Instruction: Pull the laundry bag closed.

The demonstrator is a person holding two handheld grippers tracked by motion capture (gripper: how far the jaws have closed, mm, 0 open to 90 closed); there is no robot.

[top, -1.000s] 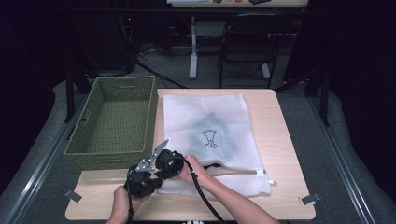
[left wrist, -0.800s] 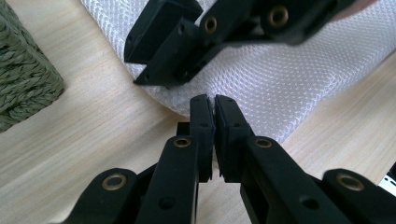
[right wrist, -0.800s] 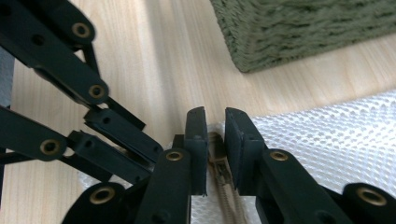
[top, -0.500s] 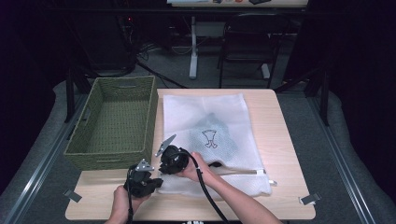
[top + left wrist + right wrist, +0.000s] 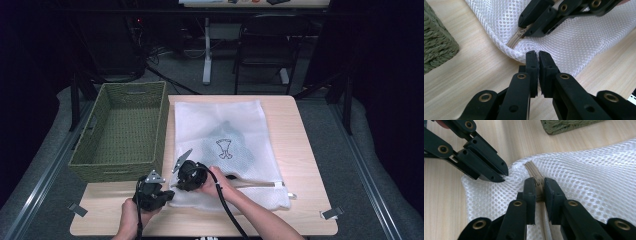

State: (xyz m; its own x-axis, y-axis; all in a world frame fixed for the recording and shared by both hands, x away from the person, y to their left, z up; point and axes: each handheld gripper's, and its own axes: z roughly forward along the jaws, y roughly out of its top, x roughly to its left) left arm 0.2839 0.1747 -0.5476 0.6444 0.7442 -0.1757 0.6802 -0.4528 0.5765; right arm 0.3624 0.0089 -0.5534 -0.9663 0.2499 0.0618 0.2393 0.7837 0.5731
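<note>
A wooden table carries a mesh bag beside a wicker basket.

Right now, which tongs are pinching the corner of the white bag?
The left tongs: they are shut on the mesh bag's corner. The right tongs sit on either side of the beige zipper instead.

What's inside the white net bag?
Through the mesh of the bag a dark greyish cloth shows, with a small dark drawing on a pale patch. The mesh blurs it, so what garment it is stays unclear.
</note>
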